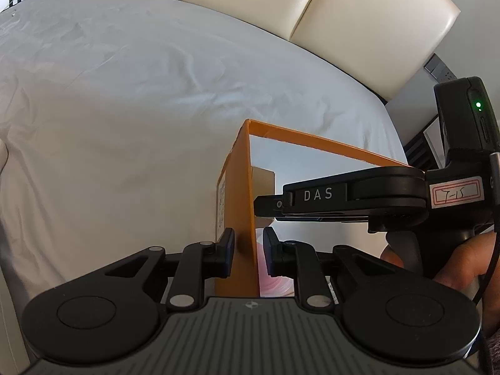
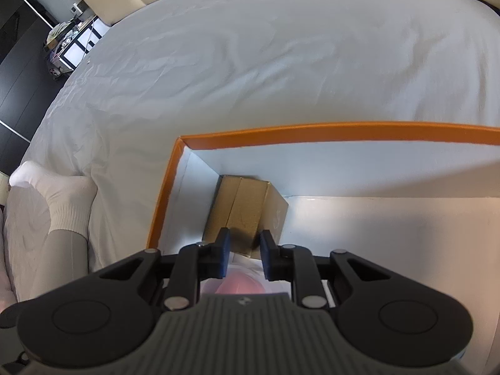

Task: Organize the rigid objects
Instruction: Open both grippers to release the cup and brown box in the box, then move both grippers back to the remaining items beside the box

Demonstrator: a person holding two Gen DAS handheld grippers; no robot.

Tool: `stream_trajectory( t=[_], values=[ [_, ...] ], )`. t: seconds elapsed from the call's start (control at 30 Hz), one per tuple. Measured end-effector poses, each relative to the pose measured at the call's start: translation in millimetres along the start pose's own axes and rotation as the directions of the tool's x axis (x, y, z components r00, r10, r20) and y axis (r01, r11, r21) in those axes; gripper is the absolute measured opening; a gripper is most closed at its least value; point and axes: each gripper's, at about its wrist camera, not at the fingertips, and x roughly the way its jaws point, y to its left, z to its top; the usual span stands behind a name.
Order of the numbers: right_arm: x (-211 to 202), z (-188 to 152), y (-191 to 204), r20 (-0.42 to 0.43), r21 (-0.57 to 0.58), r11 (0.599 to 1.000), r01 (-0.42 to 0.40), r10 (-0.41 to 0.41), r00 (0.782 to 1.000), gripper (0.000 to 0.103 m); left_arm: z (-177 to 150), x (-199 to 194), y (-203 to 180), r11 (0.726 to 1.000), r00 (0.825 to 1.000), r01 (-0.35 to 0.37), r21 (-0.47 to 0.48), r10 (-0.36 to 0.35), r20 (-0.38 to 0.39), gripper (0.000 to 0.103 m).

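Note:
An orange box (image 1: 240, 206) with a white inside stands open on the bed. My left gripper (image 1: 248, 251) straddles its left wall, one finger outside and one inside; there is a gap between the inner pad and the wall. A small brown cardboard box (image 2: 247, 212) sits in the box's far left corner, also seen in the left wrist view (image 1: 262, 181). My right gripper (image 2: 245, 254) is open inside the orange box (image 2: 312, 132), just above a pink-and-white item (image 2: 240, 284) and just short of the cardboard box. The right gripper shows from the side in the left wrist view (image 1: 265, 203).
The white bedsheet (image 1: 125, 109) spreads left and beyond the box. A cream padded headboard (image 1: 359, 25) stands at the back. A leg in a white sock (image 2: 59, 206) lies on the bed at the left. A cluttered side table (image 2: 72, 40) stands beyond the bed.

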Motion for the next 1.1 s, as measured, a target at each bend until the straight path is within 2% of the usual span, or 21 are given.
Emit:
stream_trajectory(
  t=[0.13,0.3,0.47,0.67,0.77,0.9,1.1],
  values=[
    [-3.1,-4.3,1.0,0.017,-0.061,0.998,0.003,-0.002,1.000,0.018,-4.2,-1.4,-2.5,1.000,1.000,0.004,0.013,-0.004,0.017,0.022],
    [-5.8,-14.4,13.5,0.060,-0.252,0.967,0.033,-0.019,0.998,0.018,-13.3,-3.3,-1.8,1.000,0.999,0.000,-0.001,0.000,0.042,0.022],
    [-20.4,-20.4,11.4,0.065,-0.248,0.969,0.004,0.012,0.998,0.020,-21.8,-20.3,-5.5,1.000,0.996,0.006,-0.003,-0.006,0.094,0.022],
    [-72.4,-51.1,24.4,0.175,-0.347,0.937,0.043,0.020,0.984,0.023,-41.6,-49.2,-19.7,0.999,0.990,-0.014,0.053,0.006,0.143,0.022],
    [-102.2,-69.7,24.3,0.225,-0.366,0.929,0.048,0.038,0.974,0.041,-50.6,-66.4,-28.3,0.997,0.987,-0.005,0.074,-0.008,0.162,0.022],
    [-138.9,-102.6,15.6,0.284,-0.360,0.932,0.045,0.064,0.957,0.048,-72.3,-78.7,-36.3,0.997,0.986,-0.012,0.074,0.000,0.164,0.022],
    [-166.7,-143.1,4.2,0.344,-0.321,0.940,0.114,0.003,0.939,0.052,-110.2,-83.0,-48.1,0.998,0.988,-0.024,0.064,0.014,0.155,0.025]
  ],
)
